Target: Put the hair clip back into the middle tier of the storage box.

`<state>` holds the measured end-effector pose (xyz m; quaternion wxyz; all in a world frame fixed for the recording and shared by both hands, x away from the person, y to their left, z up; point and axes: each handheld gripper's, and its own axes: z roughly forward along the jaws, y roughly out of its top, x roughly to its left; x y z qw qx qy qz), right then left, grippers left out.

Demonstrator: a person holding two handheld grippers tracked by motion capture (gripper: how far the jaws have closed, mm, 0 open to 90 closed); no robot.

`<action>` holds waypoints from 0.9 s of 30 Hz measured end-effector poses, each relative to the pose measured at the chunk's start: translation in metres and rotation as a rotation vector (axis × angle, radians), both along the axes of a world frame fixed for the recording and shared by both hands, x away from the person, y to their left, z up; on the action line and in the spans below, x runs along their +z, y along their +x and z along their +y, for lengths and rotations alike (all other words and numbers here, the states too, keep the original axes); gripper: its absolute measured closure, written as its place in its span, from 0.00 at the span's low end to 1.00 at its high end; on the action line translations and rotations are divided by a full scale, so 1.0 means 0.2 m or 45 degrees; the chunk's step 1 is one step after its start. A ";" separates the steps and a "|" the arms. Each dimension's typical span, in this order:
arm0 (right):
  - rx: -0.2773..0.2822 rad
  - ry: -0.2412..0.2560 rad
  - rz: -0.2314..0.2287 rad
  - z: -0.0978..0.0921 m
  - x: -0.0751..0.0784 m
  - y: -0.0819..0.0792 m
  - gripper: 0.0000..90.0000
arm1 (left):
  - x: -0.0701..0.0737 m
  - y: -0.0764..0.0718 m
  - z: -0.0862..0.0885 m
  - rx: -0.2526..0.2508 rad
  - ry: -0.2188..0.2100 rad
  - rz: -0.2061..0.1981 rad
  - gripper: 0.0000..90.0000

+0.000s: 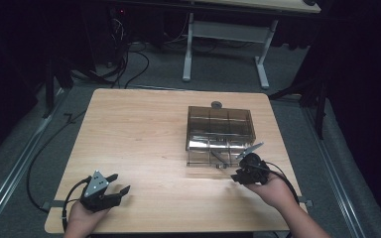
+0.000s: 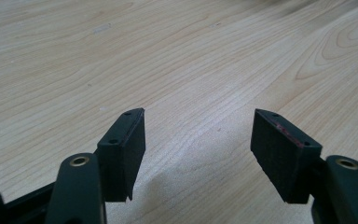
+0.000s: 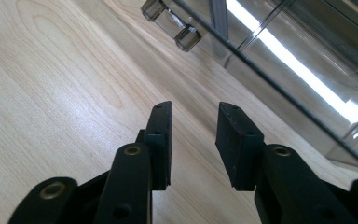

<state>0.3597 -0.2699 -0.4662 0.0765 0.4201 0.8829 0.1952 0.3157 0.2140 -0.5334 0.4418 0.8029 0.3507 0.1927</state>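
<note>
The left gripper sits low over the wooden table, its jaws wide apart with nothing between them. The right gripper has its jaws a little apart, also holding nothing. The clear plastic box lies just ahead of it, its latch close in front.

The left gripper rests near the table's front left corner, jaws wide; the right gripper, perhaps tilted, has jaws slightly apart.
</note>
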 end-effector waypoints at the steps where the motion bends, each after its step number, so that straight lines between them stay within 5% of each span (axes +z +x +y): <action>1: -0.003 0.024 -0.016 -0.01 -0.01 -0.01 0.71 | 0.00 0.00 0.00 0.000 0.001 0.000 0.40; 18: -0.083 0.306 -0.341 -0.07 -0.22 -0.21 0.61 | 0.00 0.00 0.00 0.019 0.004 0.010 0.39; 27: -0.115 0.356 -0.524 -0.13 -0.30 -0.30 0.61 | 0.00 0.00 -0.01 0.029 0.016 0.007 0.39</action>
